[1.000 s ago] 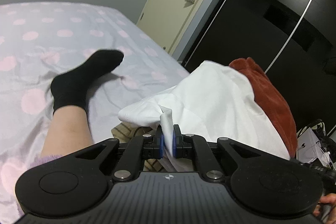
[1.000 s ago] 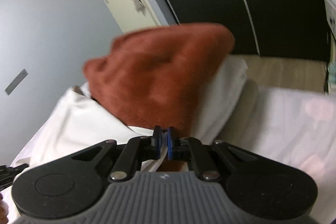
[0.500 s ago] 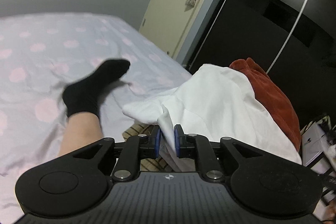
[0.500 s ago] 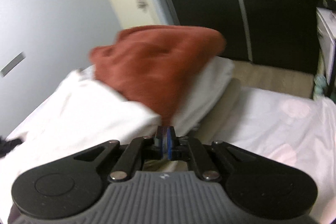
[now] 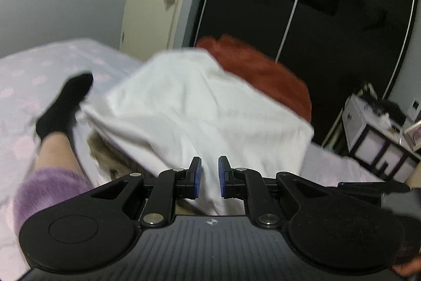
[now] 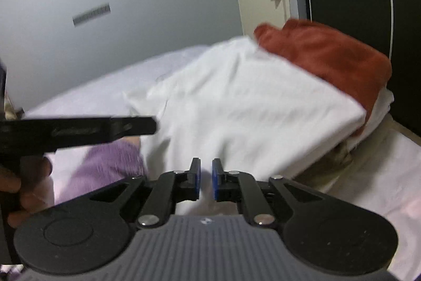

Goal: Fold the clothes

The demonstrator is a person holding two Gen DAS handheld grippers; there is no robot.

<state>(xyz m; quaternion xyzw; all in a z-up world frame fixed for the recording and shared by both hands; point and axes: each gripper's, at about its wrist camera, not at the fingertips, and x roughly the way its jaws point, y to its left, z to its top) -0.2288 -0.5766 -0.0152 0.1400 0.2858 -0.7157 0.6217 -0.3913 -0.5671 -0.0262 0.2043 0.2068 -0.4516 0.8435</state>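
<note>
A white garment (image 5: 200, 107) lies folded on a pile on the bed, with a rust-red fleece item (image 5: 260, 70) on its far side. My left gripper (image 5: 209, 177) is open, its jaws a small gap apart with white cloth showing between them but not pinched. In the right wrist view the white garment (image 6: 250, 107) and the red fleece (image 6: 329, 54) show too. My right gripper (image 6: 206, 179) is open just in front of the garment's near edge. The left gripper's finger (image 6: 79, 128) crosses the left of that view.
The bed (image 5: 31, 65) has a lilac sheet with pink dots. A person's leg in a black sock (image 5: 65, 102) and purple fuzzy trousers (image 5: 47, 188) lies at left. A striped beige cloth (image 5: 105, 149) lies under the pile. Black wardrobe doors (image 5: 329, 4) and a white shelf unit (image 5: 373, 128) stand at right.
Both grippers were shut on the white garment and have opened and let it go. It now lies flatter over the pile. Both cameras have pulled back and tilted up.
</note>
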